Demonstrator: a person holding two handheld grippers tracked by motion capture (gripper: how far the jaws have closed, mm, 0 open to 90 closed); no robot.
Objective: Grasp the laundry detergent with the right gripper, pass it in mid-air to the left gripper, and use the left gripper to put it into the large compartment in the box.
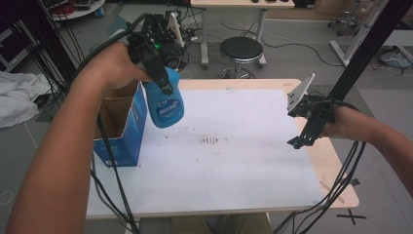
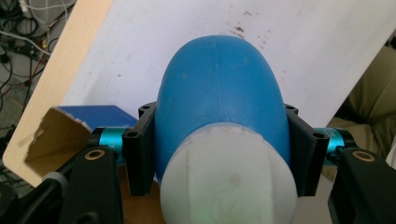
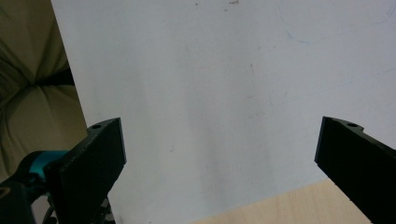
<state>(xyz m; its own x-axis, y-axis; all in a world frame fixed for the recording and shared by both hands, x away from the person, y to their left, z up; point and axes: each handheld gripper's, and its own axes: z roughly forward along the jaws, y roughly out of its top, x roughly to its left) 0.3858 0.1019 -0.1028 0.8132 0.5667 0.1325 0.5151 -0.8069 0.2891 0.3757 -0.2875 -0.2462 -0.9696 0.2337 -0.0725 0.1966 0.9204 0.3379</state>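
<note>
White sheeting (image 1: pixel 234 161) is covering your table; you're clamping the blue bottle (image 1: pixel 165 105) in your left gripper (image 1: pixel 163 85) above the open box (image 1: pixel 119 124), probably for unpacking, while your right gripper (image 1: pixel 298 141) is gaping empty.

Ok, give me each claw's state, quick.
Left claw: shut on the blue bottle, held in the air.
Right claw: open, holding nothing.
</note>
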